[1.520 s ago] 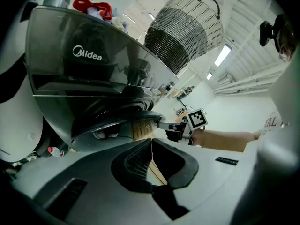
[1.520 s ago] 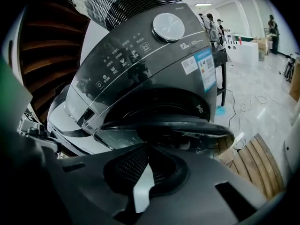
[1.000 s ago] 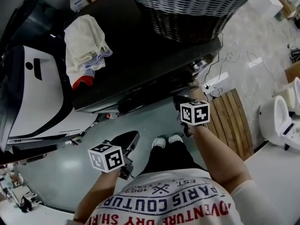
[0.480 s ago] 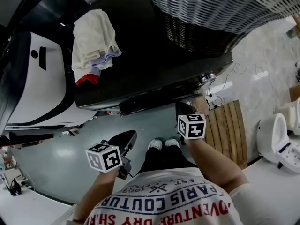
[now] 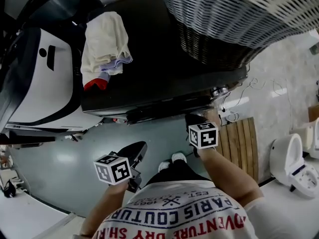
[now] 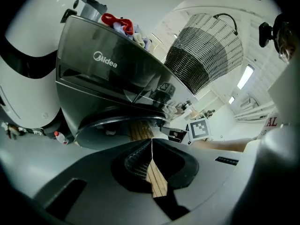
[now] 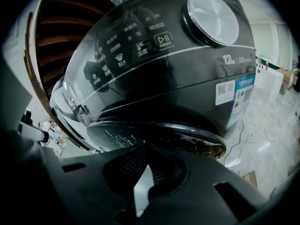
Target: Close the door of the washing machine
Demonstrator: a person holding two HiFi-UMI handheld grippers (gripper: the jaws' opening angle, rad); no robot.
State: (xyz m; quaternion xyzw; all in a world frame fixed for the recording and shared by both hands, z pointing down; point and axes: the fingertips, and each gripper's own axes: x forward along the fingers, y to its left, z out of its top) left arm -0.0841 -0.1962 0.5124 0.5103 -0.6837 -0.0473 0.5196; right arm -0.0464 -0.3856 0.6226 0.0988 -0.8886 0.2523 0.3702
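Note:
The dark grey washing machine (image 5: 164,59) stands in front of me; its front fills the right gripper view. Its round door (image 7: 154,131) lies close against the front, under the control panel (image 7: 136,46); whether it is latched I cannot tell. My right gripper (image 7: 147,146) is shut and empty, its tips right at the door's lower face. In the head view that right gripper (image 5: 193,118) sits just below the machine's front edge. My left gripper (image 5: 139,149) hangs lower left, away from the machine, shut and empty. From the left gripper view the door (image 6: 117,124) shows side-on beyond the left gripper (image 6: 151,140).
A wicker basket (image 5: 239,19) and a heap of towels and clothes (image 5: 104,39) sit on the machine's top. A white appliance (image 5: 45,78) stands to the left. A wooden slat mat (image 5: 239,143) and a white toilet (image 5: 289,158) lie to the right. My shoes (image 5: 172,161) are on the grey floor.
The head view has drifted, so the machine sits a little further right and down in the frame. Both grippers stay shut and keep about the same places.

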